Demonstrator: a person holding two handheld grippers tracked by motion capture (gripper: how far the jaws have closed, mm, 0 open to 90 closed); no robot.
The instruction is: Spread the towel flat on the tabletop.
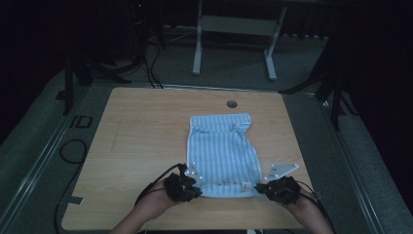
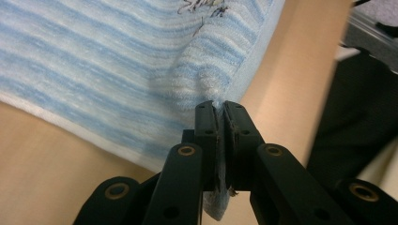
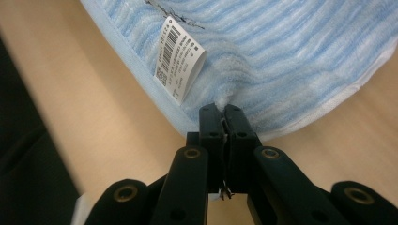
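— Two corners pinched?
— Yes. Left tool (image 2: 219, 105) clamped tight on the near left corner of the striped towel (image 1: 221, 148), pile bunched up just ahead of the jaws.
— And the other?
— Right tool (image 3: 223, 108) clamped on the near right corner of the towel, just beside the white barcode label (image 3: 179, 56).
— Towel's place?
— Spread mostly flat on the wooden tabletop (image 1: 141, 136), far edge rumpled, just short of the round cable hole (image 1: 232, 104). Near edge stretched between both tools.
— Hands?
— Behind the towel's near edge, at either end.
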